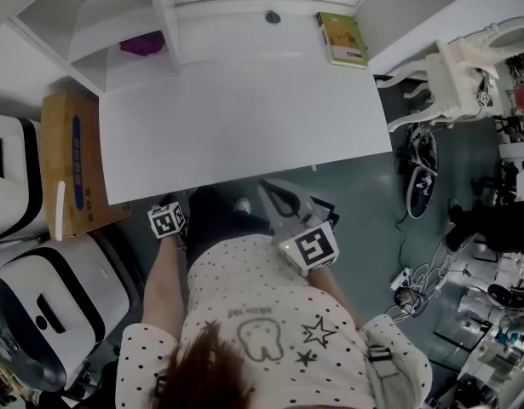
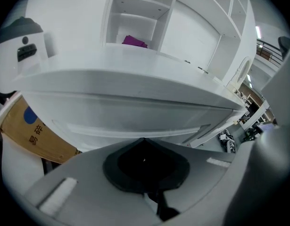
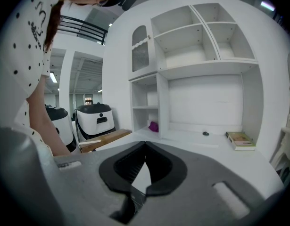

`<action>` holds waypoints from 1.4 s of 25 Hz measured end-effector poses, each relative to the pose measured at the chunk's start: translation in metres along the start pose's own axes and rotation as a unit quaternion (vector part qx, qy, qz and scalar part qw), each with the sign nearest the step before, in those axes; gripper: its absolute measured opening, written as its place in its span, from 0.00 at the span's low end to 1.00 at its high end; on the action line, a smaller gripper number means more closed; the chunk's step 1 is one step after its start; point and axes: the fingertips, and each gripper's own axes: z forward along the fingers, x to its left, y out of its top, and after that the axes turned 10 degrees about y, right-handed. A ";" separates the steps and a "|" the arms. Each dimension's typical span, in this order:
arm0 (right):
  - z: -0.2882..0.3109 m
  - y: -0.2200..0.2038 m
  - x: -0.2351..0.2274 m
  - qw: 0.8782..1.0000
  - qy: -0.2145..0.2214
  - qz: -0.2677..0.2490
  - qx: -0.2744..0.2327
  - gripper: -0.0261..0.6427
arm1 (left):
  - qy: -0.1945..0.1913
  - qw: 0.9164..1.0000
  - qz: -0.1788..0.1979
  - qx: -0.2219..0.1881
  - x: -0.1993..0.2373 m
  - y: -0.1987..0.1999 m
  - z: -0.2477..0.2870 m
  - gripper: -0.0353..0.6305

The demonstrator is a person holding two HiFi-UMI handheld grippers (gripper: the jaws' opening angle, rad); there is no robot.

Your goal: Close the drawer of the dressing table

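In front of me, filling most of the head view: white dressing table (image 1: 244,118), flat top w/ open shelf cubbies along its far side. Its drawer (image 2: 135,119) shows only in the L gripper view, as a white front panel under the top's near edge; can't tell whether it sits fully flush.

Far left of the table: two white-and-black machines (image 1: 48,301) on the floor, w/ a brown cardboard box (image 1: 70,160) between them and the table's left end. Right of the table: white ornate chair (image 1: 457,79), apart from the top.

My L gripper (image 2: 145,140): at the near edge of the table, left of my body, angled down; jaws pressed together, nothing between them, tips just before the drawer front. My R gripper (image 3: 145,145): near edge, right of the L one, nearly level, aimed at the shelves; tips likewise together, nothing pinched.

On the top, far right: a book (image 1: 342,39), lying flat. In a left cubby: a purple item (image 1: 142,45). Far centre: a small dark round object (image 1: 273,17).
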 end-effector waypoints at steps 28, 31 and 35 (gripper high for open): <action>-0.010 -0.004 0.020 0.998 0.039 0.042 -0.039 0.03 | -0.032 0.992 0.026 -0.116 -0.024 0.029 -0.066 0.05; -0.008 -0.002 0.019 0.997 0.040 0.048 -0.046 0.03 | -0.031 0.991 0.012 -0.132 -0.023 0.038 -0.074 0.05; -0.001 0.001 0.024 0.997 0.046 0.041 -0.049 0.03 | -0.031 0.989 0.015 -0.145 -0.022 0.050 -0.083 0.05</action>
